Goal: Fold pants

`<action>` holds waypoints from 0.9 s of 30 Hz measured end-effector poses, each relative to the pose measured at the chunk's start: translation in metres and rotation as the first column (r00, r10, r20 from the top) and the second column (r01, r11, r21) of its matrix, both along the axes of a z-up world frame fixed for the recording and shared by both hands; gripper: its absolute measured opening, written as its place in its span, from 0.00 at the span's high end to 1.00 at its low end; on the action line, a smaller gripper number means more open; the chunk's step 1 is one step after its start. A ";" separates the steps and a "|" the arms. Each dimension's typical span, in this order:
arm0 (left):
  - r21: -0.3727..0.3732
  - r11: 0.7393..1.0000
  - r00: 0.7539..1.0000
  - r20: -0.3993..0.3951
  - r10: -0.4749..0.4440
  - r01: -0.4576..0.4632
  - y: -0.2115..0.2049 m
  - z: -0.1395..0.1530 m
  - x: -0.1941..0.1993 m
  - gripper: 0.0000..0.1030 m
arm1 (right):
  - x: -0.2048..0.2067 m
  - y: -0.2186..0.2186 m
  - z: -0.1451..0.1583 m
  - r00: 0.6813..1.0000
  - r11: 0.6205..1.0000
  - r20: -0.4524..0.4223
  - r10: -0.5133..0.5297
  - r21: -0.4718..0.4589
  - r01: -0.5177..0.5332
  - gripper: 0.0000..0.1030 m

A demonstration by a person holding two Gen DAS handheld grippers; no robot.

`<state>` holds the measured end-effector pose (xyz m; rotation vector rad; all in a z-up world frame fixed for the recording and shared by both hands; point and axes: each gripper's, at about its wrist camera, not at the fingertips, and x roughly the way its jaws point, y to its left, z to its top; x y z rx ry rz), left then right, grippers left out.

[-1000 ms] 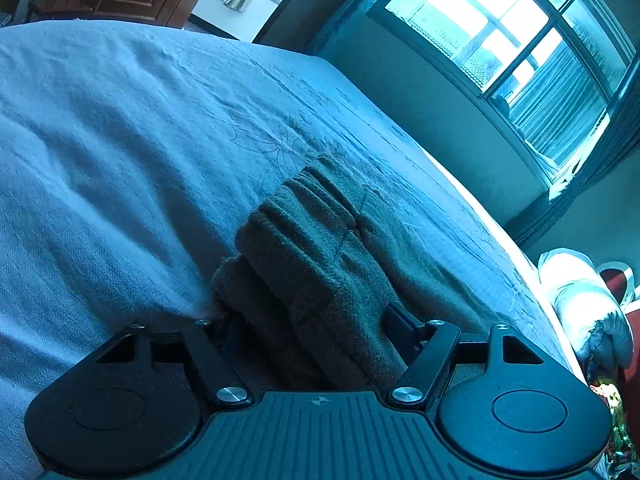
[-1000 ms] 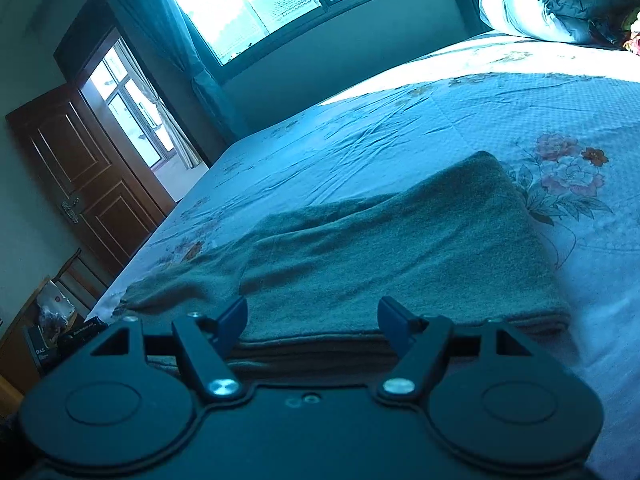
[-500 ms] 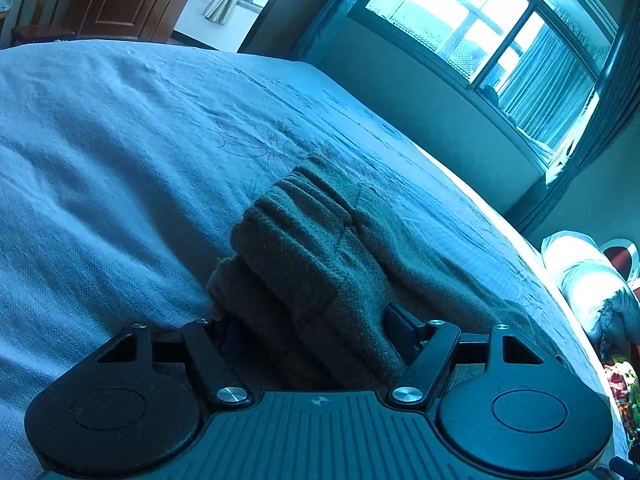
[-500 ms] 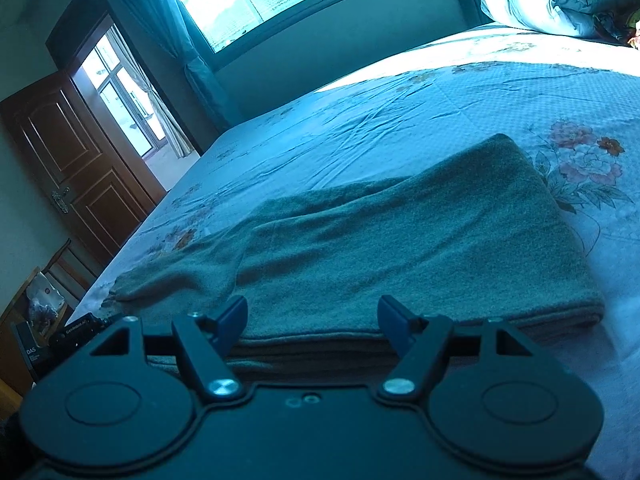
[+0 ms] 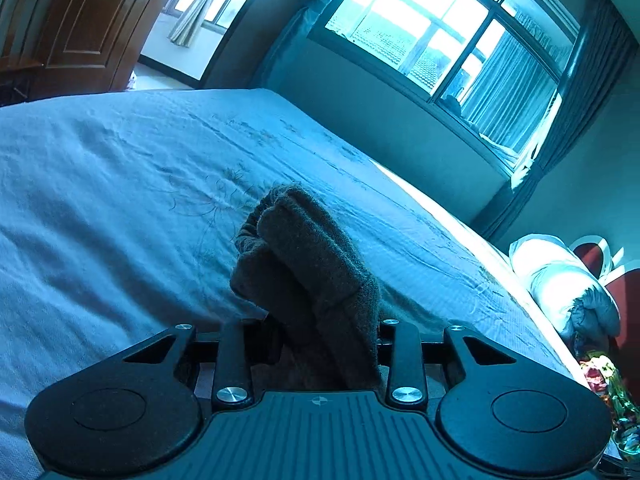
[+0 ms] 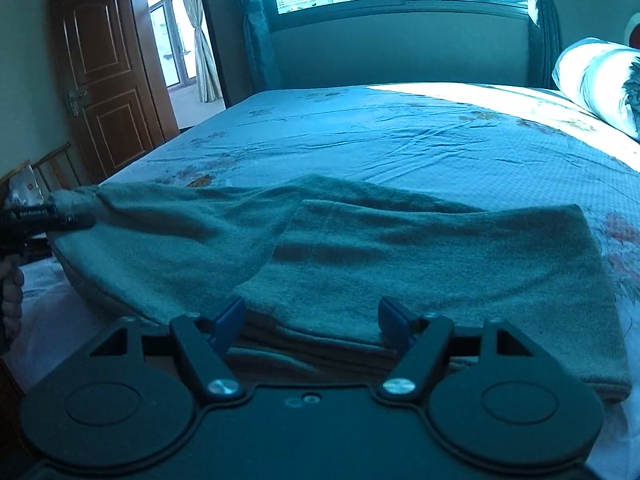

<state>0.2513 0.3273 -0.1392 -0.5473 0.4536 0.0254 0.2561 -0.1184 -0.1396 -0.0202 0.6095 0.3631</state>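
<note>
A: Bedroom scene. A wide bed [image 6: 420, 136] under a pale floral sheet, wrinkled in places, with sun striking the far edge below a big window [image 5: 452, 52]. Curtains [image 5: 516, 92] hang at its side.

B: And a brown panelled door [image 6: 100, 76] stands open on the left in the right wrist view, a second window [image 6: 172, 44] bright beyond it. A rolled duvet [image 6: 600, 80] sits at the head of the bed.

A: To the pants [image 6: 400, 260]. Grey-green, fleecy, lying flat on the sheet, partly folded, one layer lapped over another.

B: The left gripper [image 5: 320, 328] has just been closing, and there it is: its jaws are clamped on a bunched end of the fabric, which rises from between them in a thick ridge.

A: You can see it from the other side too. At the far left of the right wrist view that end of the pants is lifted off the sheet, pinched in the black tool, with a hand [image 6: 12, 292] on the grip below it.

B: The right gripper [image 6: 312, 320]?

A: Jaws well apart, blue pads [image 6: 230, 322] showing. They straddle the near folded edge of the pants, low over the stacked layers. I cannot tell whether the tips touch the cloth, but nothing is squeezed.
</note>
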 end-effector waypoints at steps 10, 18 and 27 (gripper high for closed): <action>0.035 0.999 1.000 -0.023 -0.012 0.013 -0.008 0.018 -0.004 0.66 | -0.004 0.036 -0.023 0.998 0.976 0.034 0.044 -0.214 -0.036 0.24; 0.079 0.996 0.999 0.017 -0.050 0.049 -0.031 0.051 -0.004 0.66 | -0.014 0.012 -0.001 0.994 0.998 0.107 0.017 -0.070 -0.010 0.34; 0.194 0.942 0.950 0.097 -0.297 0.274 -0.170 0.118 0.032 0.67 | -0.020 -0.149 0.021 0.962 0.911 0.051 -0.270 0.337 0.238 0.21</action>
